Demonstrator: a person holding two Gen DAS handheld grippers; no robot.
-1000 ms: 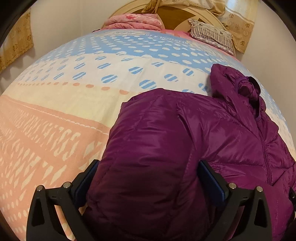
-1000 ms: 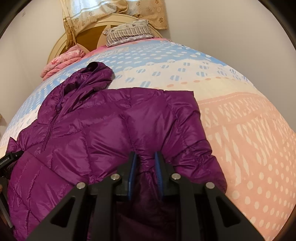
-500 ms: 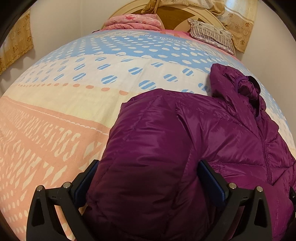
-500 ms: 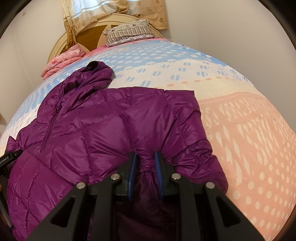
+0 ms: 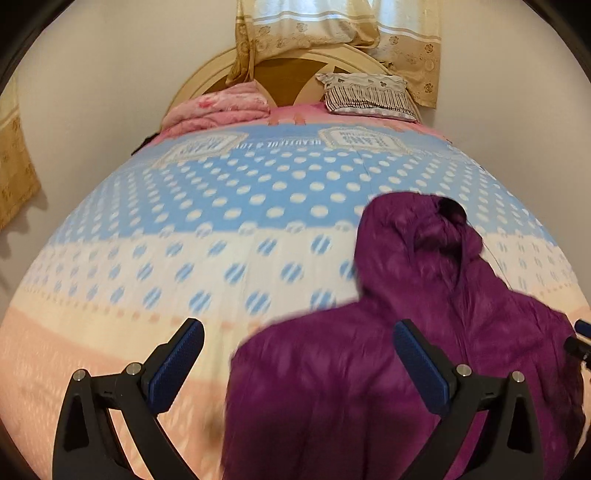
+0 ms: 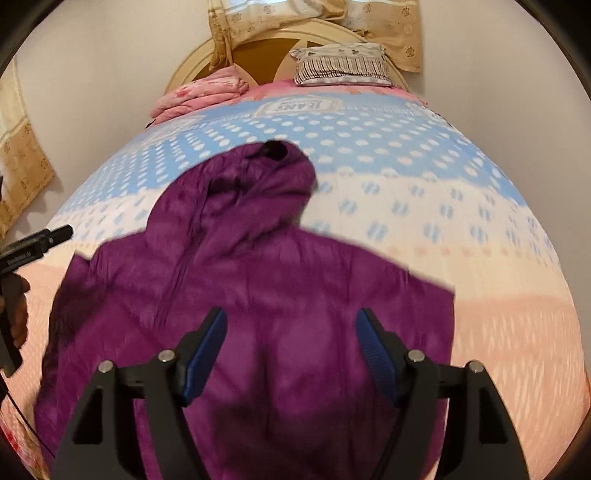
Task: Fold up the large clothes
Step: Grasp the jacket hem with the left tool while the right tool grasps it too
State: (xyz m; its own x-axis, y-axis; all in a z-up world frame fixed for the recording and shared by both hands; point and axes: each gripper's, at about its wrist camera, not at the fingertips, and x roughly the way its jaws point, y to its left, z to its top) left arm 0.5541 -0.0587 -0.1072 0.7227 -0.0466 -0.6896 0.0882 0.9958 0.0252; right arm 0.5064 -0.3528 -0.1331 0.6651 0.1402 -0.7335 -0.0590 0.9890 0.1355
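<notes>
A purple hooded puffer jacket [image 5: 424,350] lies on the bed, hood toward the headboard; it also shows in the right wrist view [image 6: 258,295], sleeves folded inward. My left gripper [image 5: 297,349] is open and empty, raised above the jacket's left side. My right gripper [image 6: 291,338] is open and empty, raised above the jacket's lower middle. The left gripper also shows at the left edge of the right wrist view [image 6: 33,247]. Both views are motion-blurred.
The bedspread [image 5: 221,221] has blue dotted, cream and peach bands. A folded pink blanket [image 5: 218,109] and a striped pillow [image 5: 369,96] lie by the round headboard [image 6: 258,44]. Curtains [image 5: 332,33] hang behind; walls flank the bed.
My right gripper opened and let go of the jacket. Both grippers rose and pulled back from the jacket, so more of the bed and headboard shows.
</notes>
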